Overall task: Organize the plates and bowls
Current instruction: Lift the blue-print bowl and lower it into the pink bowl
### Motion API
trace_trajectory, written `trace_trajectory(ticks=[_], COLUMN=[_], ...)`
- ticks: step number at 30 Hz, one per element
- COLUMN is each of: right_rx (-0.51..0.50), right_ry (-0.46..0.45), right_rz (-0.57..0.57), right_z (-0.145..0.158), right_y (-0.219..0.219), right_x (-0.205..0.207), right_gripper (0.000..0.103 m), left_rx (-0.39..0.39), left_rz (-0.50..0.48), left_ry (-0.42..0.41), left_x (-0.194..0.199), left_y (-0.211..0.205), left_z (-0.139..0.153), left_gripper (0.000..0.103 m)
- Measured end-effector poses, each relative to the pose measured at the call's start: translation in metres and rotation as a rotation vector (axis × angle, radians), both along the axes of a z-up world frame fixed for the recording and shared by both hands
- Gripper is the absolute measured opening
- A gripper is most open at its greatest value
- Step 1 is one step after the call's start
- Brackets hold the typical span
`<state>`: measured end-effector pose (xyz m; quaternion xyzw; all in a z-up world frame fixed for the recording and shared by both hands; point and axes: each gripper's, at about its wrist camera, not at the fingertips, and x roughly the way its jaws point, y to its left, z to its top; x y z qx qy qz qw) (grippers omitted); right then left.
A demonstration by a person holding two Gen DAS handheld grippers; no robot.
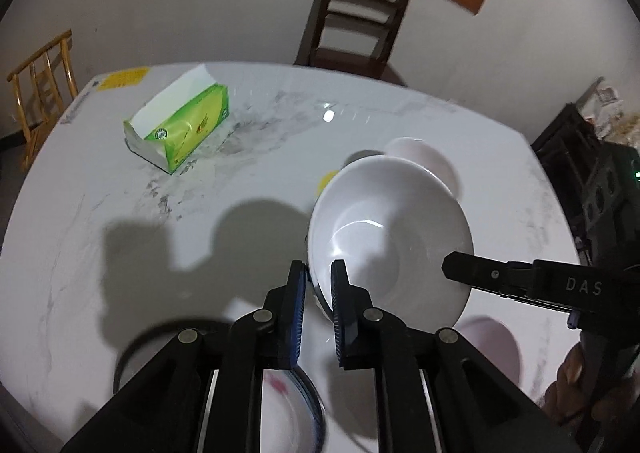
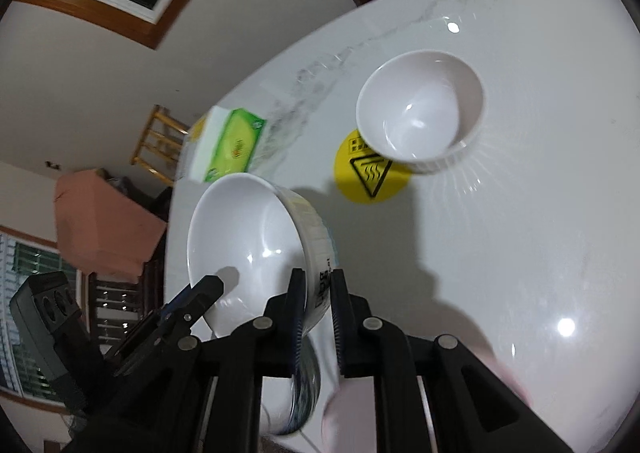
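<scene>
A white bowl hangs tilted above the white marble table, held from two sides. My left gripper is shut on its near-left rim. My right gripper is shut on the opposite wall of the same bowl, and its finger shows across the rim at the right. The left gripper reaches in from the left in the right wrist view. A second white bowl stands upright on the table beyond, partly hidden behind the held one. Under the grippers lies a blue-rimmed plate.
A green tissue box lies at the far left of the table. A yellow warning sticker is stuck beside the standing bowl. A blurred pinkish dish sits near the right front. A dark chair and a yellow wooden chair stand beyond the table edge.
</scene>
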<state>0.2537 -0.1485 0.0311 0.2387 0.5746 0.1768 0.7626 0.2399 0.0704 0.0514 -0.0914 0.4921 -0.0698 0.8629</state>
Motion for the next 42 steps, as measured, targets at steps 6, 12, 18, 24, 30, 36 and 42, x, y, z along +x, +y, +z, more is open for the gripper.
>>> trace_trajectory(ticks=[6, 12, 18, 24, 30, 36, 42], right_rx=[0.016, 0.001, 0.005, 0.004, -0.029, -0.036, -0.055], right_ry=[-0.044, -0.063, -0.055, -0.048, -0.049, -0.038, -0.027], right_rz=[-0.001, -0.017, -0.045, -0.056, -0.052, -0.054, -0.043], right_z=[0.022, 0.023, 0.011, -0.002, -0.011, -0.018, -0.022], right_y=[-0.032, -0.063, -0.082, -0.092, -0.09, -0.09, -0.088], right_x=[-0.069, -0.114, -0.131, -0.131, -0.129, -0.122, -0.123], right_gripper=[0.013, 0.014, 0.014, 0.014, 0.014, 0.014, 0.014], left_rx=[-0.027, -0.027, -0.035, -0.018, -0.017, -0.019, -0.006], left_rz=[-0.052, -0.106, -0.126, -0.119, -0.112, -0.106, -0.109], left_ry=[-0.066, -0.071, -0.028, -0.007, 0.031, 0.053, 0.065], left_x=[-0.059, -0.1, -0.113, -0.113, -0.105, -0.098, -0.098], left_y=[-0.03, -0.062, -0.082, -0.092, -0.094, -0.094, -0.095], left_z=[0.026, 0.026, 0.007, -0.006, -0.021, -0.031, -0.035], left_gripper=[0.011, 0.01, 0.01, 0.01, 0.01, 0.01, 0.011])
